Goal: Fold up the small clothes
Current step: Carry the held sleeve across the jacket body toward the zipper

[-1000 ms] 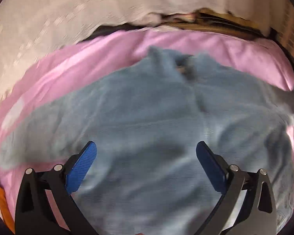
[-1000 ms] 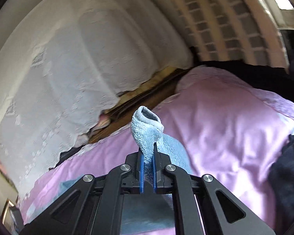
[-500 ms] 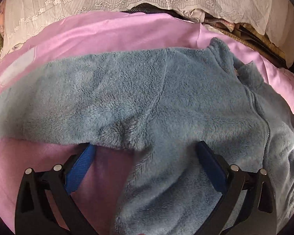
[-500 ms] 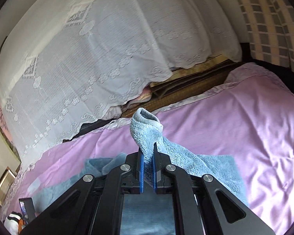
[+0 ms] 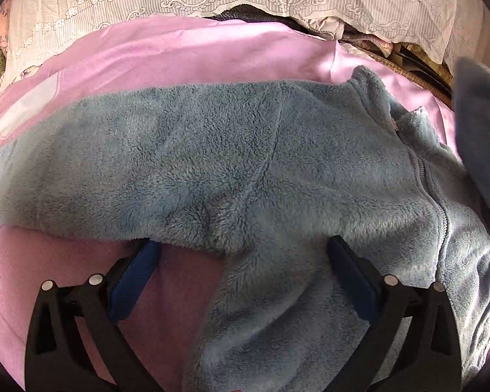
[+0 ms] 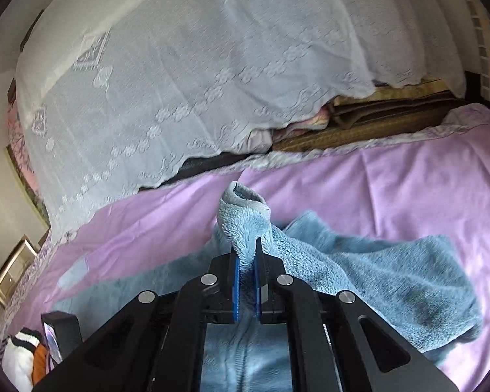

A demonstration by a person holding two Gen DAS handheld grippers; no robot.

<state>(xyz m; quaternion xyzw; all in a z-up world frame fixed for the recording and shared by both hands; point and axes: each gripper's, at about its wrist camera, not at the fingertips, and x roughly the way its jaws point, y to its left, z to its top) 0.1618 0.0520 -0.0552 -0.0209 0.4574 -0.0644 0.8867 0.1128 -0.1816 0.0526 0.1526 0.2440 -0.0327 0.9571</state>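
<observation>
A small blue fleece jacket (image 5: 232,163) with a front zip lies spread on a pink sheet (image 5: 179,55). My left gripper (image 5: 241,248) hovers open just above its underarm, one sleeve stretching left. Its left fingertip (image 5: 147,251) is tucked under the sleeve's edge. The right gripper (image 6: 245,254) is shut on the cuff of the other sleeve (image 6: 245,215), lifted and carried over the jacket body (image 6: 245,359). That raised sleeve shows as a blurred blue flap (image 5: 480,150) at the right edge of the left wrist view.
A white lace cloth (image 6: 196,75) covers a pile behind the bed, with dark bedding and woven mats (image 6: 375,121) under it. A white-and-orange garment (image 6: 23,352) lies at the near left beside the left gripper's body (image 6: 57,330). A picture frame (image 6: 13,271) leans at far left.
My right gripper has swung left with the sleeve cuff, trailing the sleeve over the jacket. The left gripper dropped toward the underarm early on and has since held still, open.
</observation>
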